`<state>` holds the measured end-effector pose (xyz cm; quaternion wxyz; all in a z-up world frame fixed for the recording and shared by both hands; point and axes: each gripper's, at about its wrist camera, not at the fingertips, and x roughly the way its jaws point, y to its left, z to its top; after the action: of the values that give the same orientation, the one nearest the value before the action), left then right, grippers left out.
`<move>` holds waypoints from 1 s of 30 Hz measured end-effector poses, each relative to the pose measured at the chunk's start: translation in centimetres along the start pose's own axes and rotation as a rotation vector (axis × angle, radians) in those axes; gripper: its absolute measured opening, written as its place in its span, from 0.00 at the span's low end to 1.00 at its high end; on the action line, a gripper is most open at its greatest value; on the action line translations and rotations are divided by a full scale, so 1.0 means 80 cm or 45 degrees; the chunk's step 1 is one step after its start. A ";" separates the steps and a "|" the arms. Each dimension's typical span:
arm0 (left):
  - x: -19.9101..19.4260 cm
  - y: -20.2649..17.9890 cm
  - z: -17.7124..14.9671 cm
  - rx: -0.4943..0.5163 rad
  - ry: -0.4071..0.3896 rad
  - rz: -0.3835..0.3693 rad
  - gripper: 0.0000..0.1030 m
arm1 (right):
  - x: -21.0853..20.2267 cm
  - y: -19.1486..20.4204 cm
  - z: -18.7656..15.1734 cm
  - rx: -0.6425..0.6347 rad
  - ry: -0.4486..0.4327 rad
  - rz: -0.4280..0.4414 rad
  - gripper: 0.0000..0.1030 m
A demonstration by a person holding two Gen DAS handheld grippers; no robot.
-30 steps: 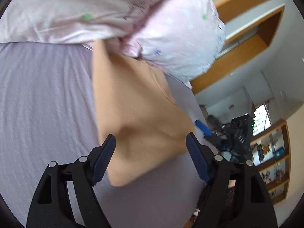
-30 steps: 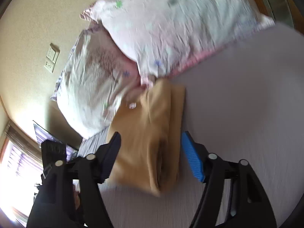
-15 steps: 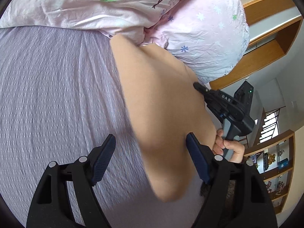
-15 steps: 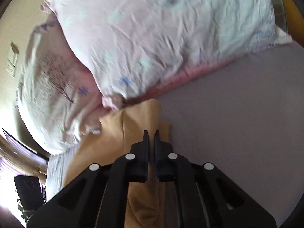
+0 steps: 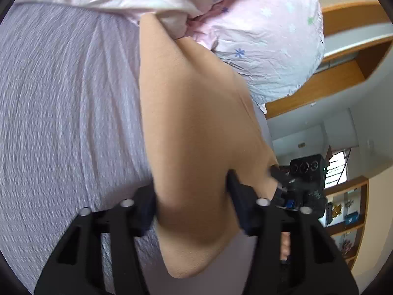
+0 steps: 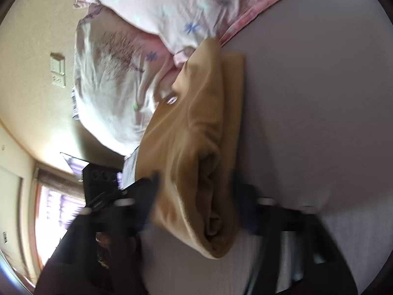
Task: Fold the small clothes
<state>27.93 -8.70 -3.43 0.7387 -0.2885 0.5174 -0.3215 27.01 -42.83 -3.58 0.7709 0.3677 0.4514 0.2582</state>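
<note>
The tan knitted garment [image 6: 196, 147], folded into a soft, light, floppy bundle, lies on the lilac bed sheet [image 5: 61, 123] against the pink floral pillows [image 6: 152, 24]. My left gripper [image 5: 191, 204] and right gripper [image 6: 196, 196] straddle it, fingers apart; I'd pinch its thick folded edge.

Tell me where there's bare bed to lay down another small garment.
Bare lilac sheet lies left of the tan garment, below the pillows. The right wrist view shows more to its right. It's crowded where the garment meets the pillows.
</note>
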 end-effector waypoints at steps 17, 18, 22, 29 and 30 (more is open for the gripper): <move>-0.162 0.029 -0.101 0.195 -0.228 0.252 0.30 | 0.022 0.117 -0.087 -0.326 -0.058 -0.159 0.56; -0.172 0.019 -0.107 0.236 -0.282 0.291 0.30 | 0.001 0.126 -0.090 -0.343 -0.141 -0.115 0.67; -0.180 -0.020 -0.122 0.370 -0.349 0.204 0.69 | -0.015 0.170 -0.106 -0.404 -0.167 0.166 0.80; -0.110 -0.015 -0.108 0.333 -0.195 0.294 0.81 | 0.070 0.128 -0.104 -0.150 0.045 0.078 0.72; -0.114 -0.018 -0.113 0.352 -0.215 0.298 0.81 | 0.059 0.121 -0.112 -0.126 0.029 0.097 0.71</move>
<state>16.73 -3.37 0.26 0.8445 -0.1479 0.4345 -0.2761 20.63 -30.61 -1.08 0.7726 0.3433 0.4324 0.3136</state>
